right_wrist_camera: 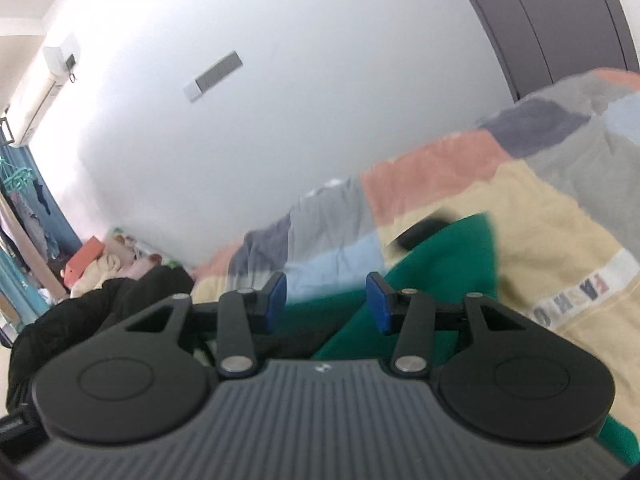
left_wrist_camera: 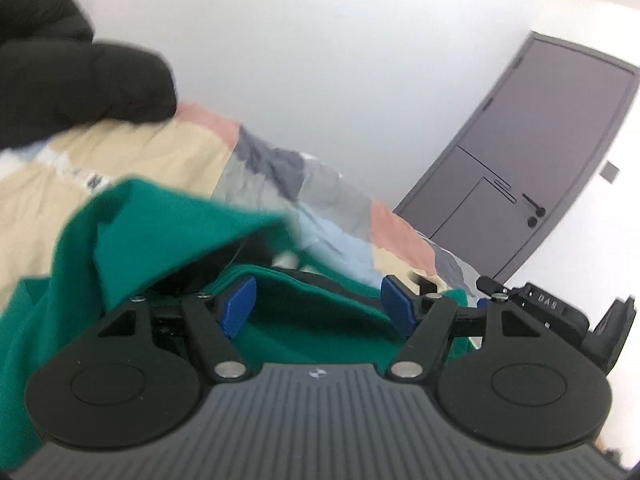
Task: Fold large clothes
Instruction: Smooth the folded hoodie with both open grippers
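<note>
Left gripper (left_wrist_camera: 318, 306) is hanging released over the green garment (left_wrist_camera: 168, 220), which is lying bunched on the patchwork quilt (right_wrist_camera: 540, 240); right gripper (right_wrist_camera: 326, 296) is half-spread, gripping nothing. Quilt lettering is unreadable; "DAS" is showing far right.

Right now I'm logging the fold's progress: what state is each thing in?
Green garment: crumpled on the bed, not folded flat.
Left gripper: open, green cloth between the pads, not pinched.
Right gripper: open, holding nothing.
Quilt: spread, rumpled.
Black garment: heaped on the quilt.
Door: closed.
</note>
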`<state>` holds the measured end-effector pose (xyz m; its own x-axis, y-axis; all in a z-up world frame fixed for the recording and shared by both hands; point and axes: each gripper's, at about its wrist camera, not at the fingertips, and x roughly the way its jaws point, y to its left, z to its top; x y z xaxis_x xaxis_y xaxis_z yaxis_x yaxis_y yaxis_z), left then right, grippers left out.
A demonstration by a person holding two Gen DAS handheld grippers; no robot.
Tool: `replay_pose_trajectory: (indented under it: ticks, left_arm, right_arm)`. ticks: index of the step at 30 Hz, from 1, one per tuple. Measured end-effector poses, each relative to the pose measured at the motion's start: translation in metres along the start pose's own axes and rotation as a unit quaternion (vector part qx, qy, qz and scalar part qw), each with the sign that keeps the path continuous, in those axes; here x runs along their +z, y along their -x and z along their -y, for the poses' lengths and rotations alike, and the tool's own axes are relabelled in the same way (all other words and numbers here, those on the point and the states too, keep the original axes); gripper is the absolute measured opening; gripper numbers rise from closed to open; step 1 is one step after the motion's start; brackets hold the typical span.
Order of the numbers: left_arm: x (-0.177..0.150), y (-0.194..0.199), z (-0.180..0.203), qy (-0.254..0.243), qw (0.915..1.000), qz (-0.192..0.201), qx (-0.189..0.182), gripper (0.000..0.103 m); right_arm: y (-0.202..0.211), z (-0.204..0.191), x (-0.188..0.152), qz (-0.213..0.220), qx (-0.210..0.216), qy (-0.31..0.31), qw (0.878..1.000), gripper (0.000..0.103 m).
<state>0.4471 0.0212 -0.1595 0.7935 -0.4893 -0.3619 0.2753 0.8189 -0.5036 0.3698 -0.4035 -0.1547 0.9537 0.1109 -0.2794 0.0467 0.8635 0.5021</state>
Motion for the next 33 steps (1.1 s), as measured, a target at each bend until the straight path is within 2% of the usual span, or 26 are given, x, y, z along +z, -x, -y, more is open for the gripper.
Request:
replay_pose_trajectory:
  ticks: [3,5,8,10,12,16,20,26,30,33]
  left_arm:
    - [-0.007,0.013,0.010,-0.031,0.9994,0.005,0.015,0.074]
    - [-0.016,0.019,0.014,-0.039,0.9988,0.000,0.030,0.074]
    - [-0.029,0.023,0.020,-0.062,0.9953,-0.031,0.067,0.074]
    - [-0.037,0.021,0.020,-0.077,0.9901,-0.050,0.106,0.074]
    - [-0.042,0.022,0.015,-0.068,0.9872,-0.060,0.132,0.074]
    - [-0.044,0.019,0.003,-0.049,0.9856,-0.064,0.149,0.074]
    - [-0.047,0.012,-0.011,-0.020,0.9868,-0.076,0.142,0.075]
    - [-0.052,-0.001,-0.014,-0.020,0.9864,-0.085,0.139,0.078]
    - [-0.054,0.006,-0.005,-0.033,0.9868,-0.073,0.141,0.078]
    - [-0.058,0.023,0.010,-0.050,0.9894,-0.067,0.119,0.078]
  right_arm:
    - [0.014,-0.013,0.002,-0.009,0.021,0.000,1.000,0.048]
    - [0.021,-0.027,-0.002,-0.030,0.029,0.030,0.999,0.048]
    - [0.023,-0.040,-0.018,-0.071,0.012,0.078,0.994,0.048]
    - [0.020,-0.043,-0.031,-0.101,0.007,0.101,0.990,0.048]
    - [0.016,-0.045,-0.043,-0.133,-0.010,0.118,0.984,0.048]
    - [0.009,-0.044,-0.053,-0.153,-0.029,0.132,0.979,0.048]
    - [-0.006,-0.038,-0.062,-0.179,-0.036,0.130,0.975,0.047]
    - [-0.024,-0.038,-0.076,-0.202,-0.041,0.151,0.967,0.047]
    - [-0.022,-0.039,-0.080,-0.192,-0.044,0.157,0.968,0.047]
    - [-0.008,-0.038,-0.076,-0.184,-0.043,0.145,0.971,0.047]
